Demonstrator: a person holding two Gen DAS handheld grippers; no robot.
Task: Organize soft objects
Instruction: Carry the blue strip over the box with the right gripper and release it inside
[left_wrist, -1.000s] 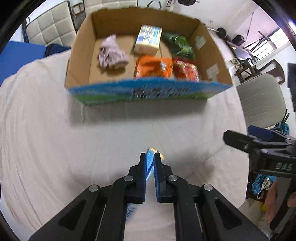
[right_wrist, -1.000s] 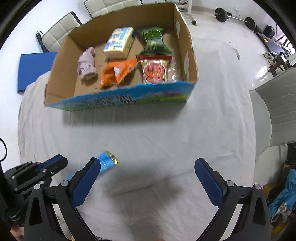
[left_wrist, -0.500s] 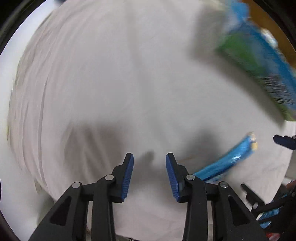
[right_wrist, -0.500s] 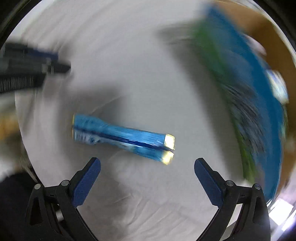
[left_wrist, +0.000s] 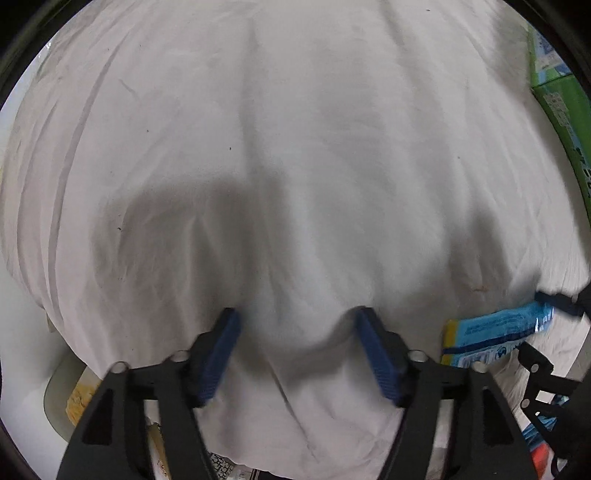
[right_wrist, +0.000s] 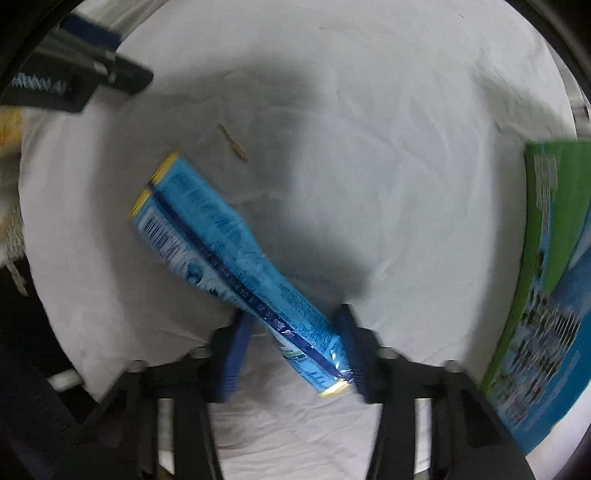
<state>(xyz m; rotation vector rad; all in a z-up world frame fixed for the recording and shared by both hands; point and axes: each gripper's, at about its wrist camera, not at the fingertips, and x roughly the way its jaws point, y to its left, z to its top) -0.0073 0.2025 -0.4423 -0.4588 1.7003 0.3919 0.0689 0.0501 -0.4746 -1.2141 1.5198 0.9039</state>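
My left gripper (left_wrist: 295, 354) hangs over bare white cloth (left_wrist: 295, 166) covering the worktop, fingers (left_wrist: 218, 354) spread wide w/ nothing between them, just wrinkled fabric and my own shadow. Under its left side the cloth's edge drops off the worktop; some clutter shows below there, too blurred to name.

In the left wrist view the blue snack packet (left_wrist: 495, 332) lies to the right of that gripper, near the same cloth edge, yellow-trimmed end toward my left fingers. In the right wrist view the packet (right_wrist: 236, 266) lies flat on the cloth at a diagonal, far end w/ barcode pointing up-left, near end reaching in between my right fingers (right_wrist: 232, 362).

My right gripper (right_wrist: 295, 354) is part-open around that near end: the right pad looks to be touching the packet's edge, the left pad has a gap to it. Can't tell for sure if there's pressure on it; frame is motion-blurred. A small tan crumb (right_wrist: 232, 142) sits on the cloth just past the packet's far end.

Further right, the green-and-blue cardboard box (right_wrist: 546, 280) stands at the cloth's right side, apart from the packet.
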